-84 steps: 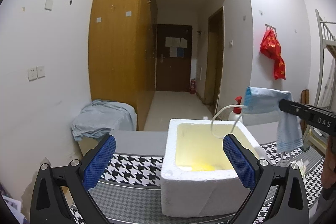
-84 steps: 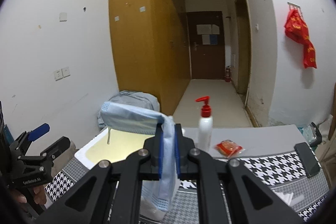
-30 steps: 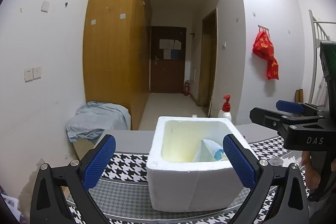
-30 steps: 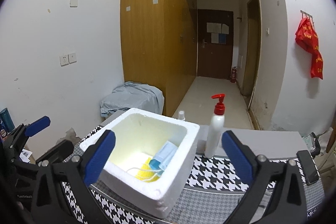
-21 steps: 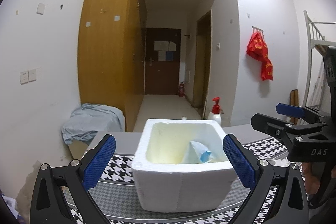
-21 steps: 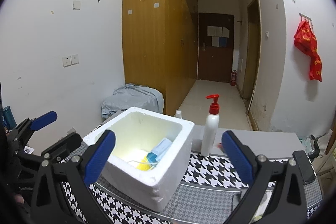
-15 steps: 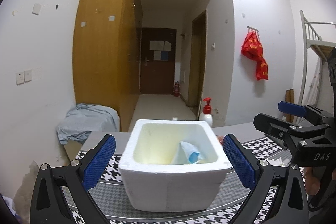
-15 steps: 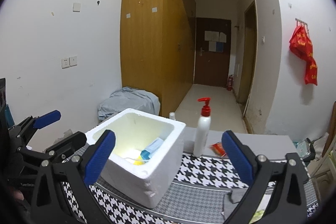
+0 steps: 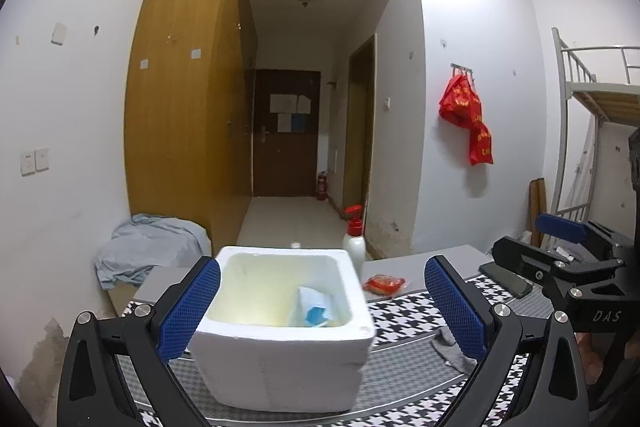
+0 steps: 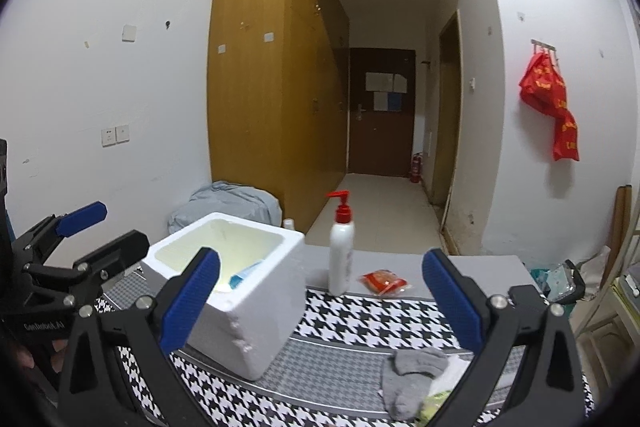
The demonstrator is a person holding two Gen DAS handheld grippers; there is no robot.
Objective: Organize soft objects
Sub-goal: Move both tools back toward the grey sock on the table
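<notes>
A white foam box (image 9: 280, 355) stands on the houndstooth table; it also shows in the right wrist view (image 10: 240, 311). A light blue face mask (image 9: 314, 309) lies inside it, seen in the right wrist view (image 10: 244, 275) too. My left gripper (image 9: 320, 311) is open and empty, its blue pads on either side of the box. My right gripper (image 10: 320, 299) is open and empty, to the right of the box. A grey sock (image 10: 412, 379) lies on the table near the right gripper, partly seen in the left wrist view (image 9: 450, 347).
A white pump bottle with a red top (image 10: 341, 247) stands behind the box. A red snack packet (image 10: 384, 281) lies beside it. A dark phone (image 9: 506, 281) lies at the table's right. A grey cloth bundle (image 9: 148, 247) sits by the wall.
The right gripper let go of the blue mask, which now lies in the foam box. Both grippers have since drawn back and swung right, bringing the sock into view.
</notes>
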